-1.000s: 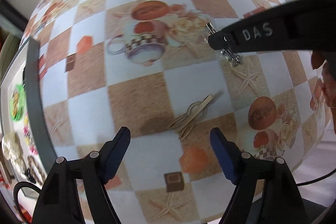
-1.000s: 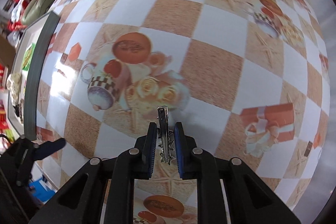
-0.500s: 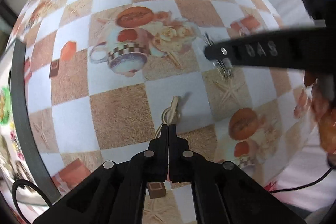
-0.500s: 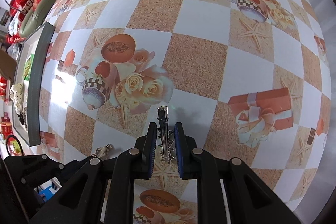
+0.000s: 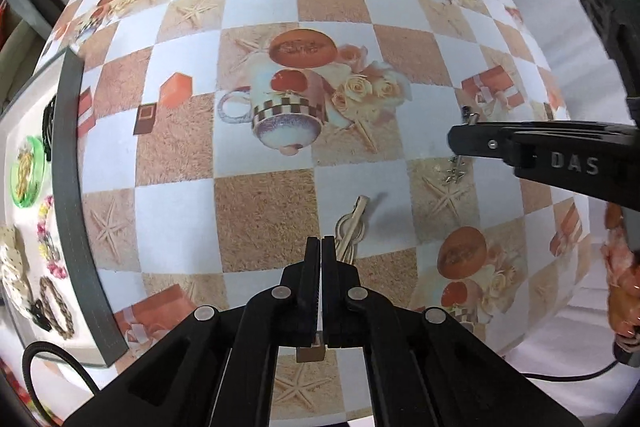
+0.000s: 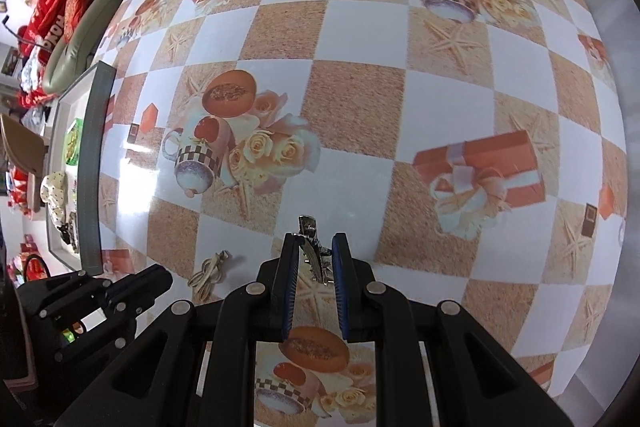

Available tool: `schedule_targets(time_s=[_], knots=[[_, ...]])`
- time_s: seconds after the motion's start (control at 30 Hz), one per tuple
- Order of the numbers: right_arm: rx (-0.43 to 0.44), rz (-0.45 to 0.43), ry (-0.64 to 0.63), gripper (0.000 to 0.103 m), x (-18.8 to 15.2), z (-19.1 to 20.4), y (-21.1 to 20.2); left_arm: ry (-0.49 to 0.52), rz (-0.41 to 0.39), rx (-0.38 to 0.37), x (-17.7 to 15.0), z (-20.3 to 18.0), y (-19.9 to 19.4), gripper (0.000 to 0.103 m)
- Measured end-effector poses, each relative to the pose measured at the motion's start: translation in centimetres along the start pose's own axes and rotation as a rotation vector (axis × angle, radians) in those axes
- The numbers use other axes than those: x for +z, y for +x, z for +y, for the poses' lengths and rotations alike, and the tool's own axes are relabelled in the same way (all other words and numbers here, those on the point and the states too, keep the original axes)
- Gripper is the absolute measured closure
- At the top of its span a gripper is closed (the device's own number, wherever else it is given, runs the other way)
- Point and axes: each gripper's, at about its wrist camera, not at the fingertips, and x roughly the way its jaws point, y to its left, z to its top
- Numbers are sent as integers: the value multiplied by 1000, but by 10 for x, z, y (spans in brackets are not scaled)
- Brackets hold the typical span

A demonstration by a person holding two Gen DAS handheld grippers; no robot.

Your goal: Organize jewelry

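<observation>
The left gripper (image 5: 321,243) is pinching a pale gold knot-shaped hair clip (image 5: 351,229) with its fingers pressed together, over the checkered desk (image 5: 256,211). The right gripper (image 6: 316,255) is clamping a silver toothed hair clip (image 6: 311,243) between its fingers. A grey-edged tray (image 5: 70,195) of sorted jewelry is sitting at the left.

Tablecloth (image 5: 260,211) tan-white checked; tray rim (image 5: 70,187) grey; clip (image 6: 314,251) silver.
</observation>
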Motion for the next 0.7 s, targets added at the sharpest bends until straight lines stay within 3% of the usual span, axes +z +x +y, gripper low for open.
schedule_targets(time_s=[0.17,0.2,0.23,0.27,0.3,0.6,0.67,0.7], knots=[[8,1,45,89,-5,-14,-5,29,-6,23,-1,-7,-1,99],[10,1,52,89,-6,-16,-6,31,-4,29,-1,-9,-1,95],[11,0,56,90,-7,-17,-6,35,-3,36,0,-11,0,48],[13,-2,62,90,-9,-19,-8,47,1,52,4,-16,3,8],[15,-4,65,90,-10,-20,-8,59,-23,84,4,-19,1,2],[65,21,136,89,-12,-32,-2,115,-32,104,17,-30,23,0],[80,28,201,85,-10,-39,2,136,-18,103,19,-32,34,0],[93,29,230,78,-10,-42,4,143,-15,101,19,-33,37,1]])
